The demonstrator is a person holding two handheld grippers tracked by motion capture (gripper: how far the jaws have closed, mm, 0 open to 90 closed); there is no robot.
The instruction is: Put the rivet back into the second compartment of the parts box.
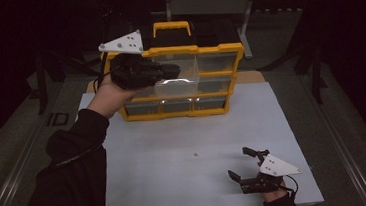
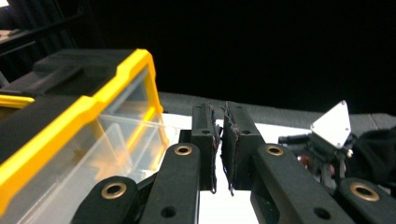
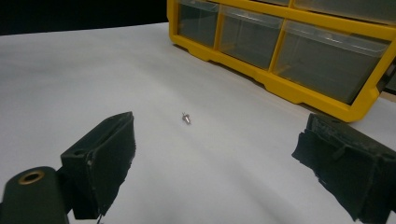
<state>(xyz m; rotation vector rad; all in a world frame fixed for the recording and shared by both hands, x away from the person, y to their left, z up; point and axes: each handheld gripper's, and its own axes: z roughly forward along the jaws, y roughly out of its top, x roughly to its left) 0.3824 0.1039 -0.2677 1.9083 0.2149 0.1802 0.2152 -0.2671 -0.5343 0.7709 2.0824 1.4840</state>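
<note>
A yellow organizer cabinet (image 1: 176, 78) with clear drawers stands at the back of the white table (image 1: 178, 183). One clear drawer (image 1: 177, 87) in its middle juts forward. My left gripper (image 1: 175, 72) is held up in front of the cabinet's upper left, pointing right, just above that drawer. Its jaws are shut, and in the left gripper view (image 2: 219, 112) nothing shows between the pads. My right gripper (image 1: 240, 163) rests low at the table's front right, open and empty (image 3: 219, 135). A tiny metal screw (image 1: 195, 155) (image 3: 186, 118) lies on the table ahead of it, apart from its pads.
The cabinet's bottom row of drawers (image 3: 261, 42) is closed. A black and yellow carry handle (image 1: 171, 29) tops the cabinet. A dark metal frame (image 1: 212, 5) stands behind the table. The surroundings are dark.
</note>
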